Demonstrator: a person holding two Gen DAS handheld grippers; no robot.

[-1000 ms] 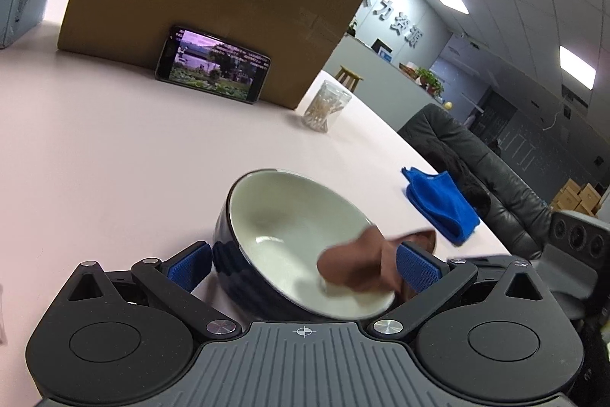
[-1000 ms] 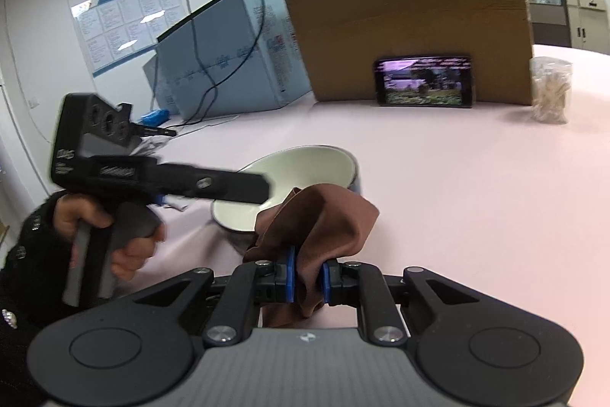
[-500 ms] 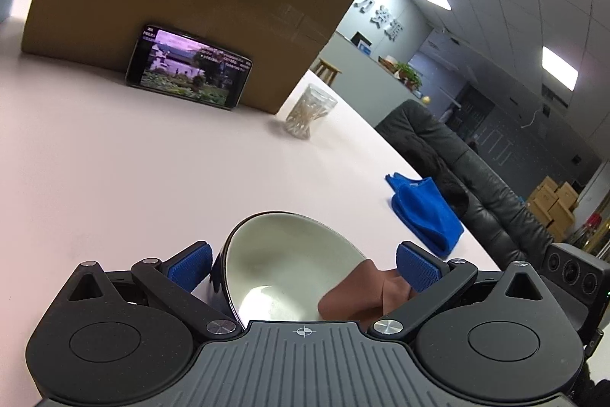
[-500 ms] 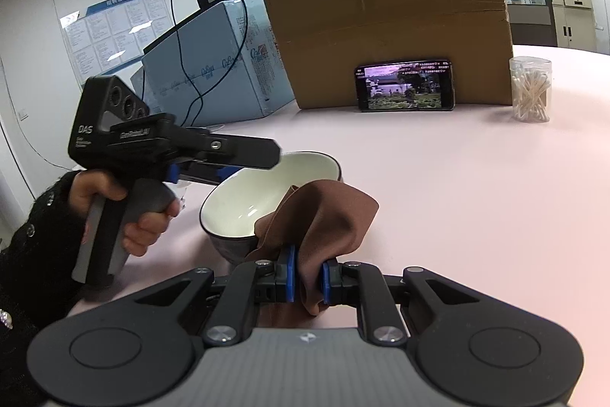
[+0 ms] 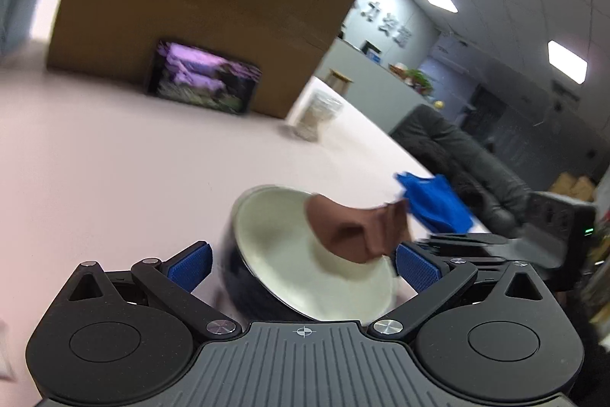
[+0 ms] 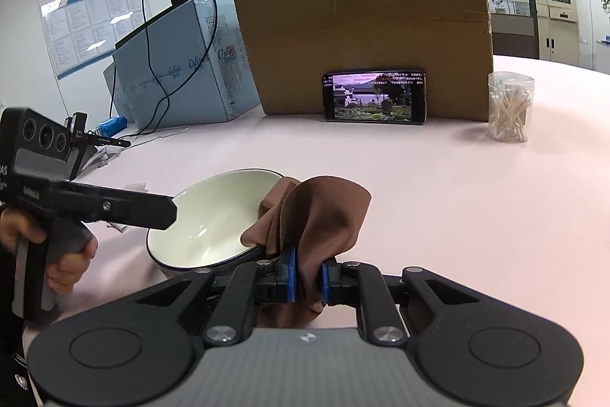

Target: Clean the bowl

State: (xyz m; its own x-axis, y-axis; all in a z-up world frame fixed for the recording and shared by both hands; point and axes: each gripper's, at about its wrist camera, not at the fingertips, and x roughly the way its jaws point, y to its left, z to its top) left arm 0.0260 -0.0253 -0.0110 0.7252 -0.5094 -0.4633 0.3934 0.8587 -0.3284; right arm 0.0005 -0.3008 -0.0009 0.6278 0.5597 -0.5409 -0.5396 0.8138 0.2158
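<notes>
right now your right gripper (image 6: 307, 279) has its blue pads pressed together on a brown cloth (image 6: 318, 212), which bunches up above the pads and drapes over the near rim of the bowl (image 6: 207, 220). the bowl, cream inside and dark outside, sits tilted on the pink counter (image 6: 457, 208), its opening turned toward your right side. your left gripper (image 5: 303, 264) brackets the bowl with its pads spread wide; the picture is blurred, so whether either pad actually touches the bowl's wall cannot be told.

compared with a moment ago, the cloth has slid from low on the inner wall up to the far edge of the rim in the left view, and the bowl has tipped and shifted in front of your left gripper. that suggests a wiping stroke just swept up and out of the bowl, so the cleaning looks under way rather than finished.

beyond the bowl stand a cardboard box (image 6: 362, 21), a phone (image 6: 373, 96) playing a video, and a jar of cotton swabs (image 6: 511, 105). a blue cloth (image 5: 434, 203) lies unused near the counter's edge.
</notes>
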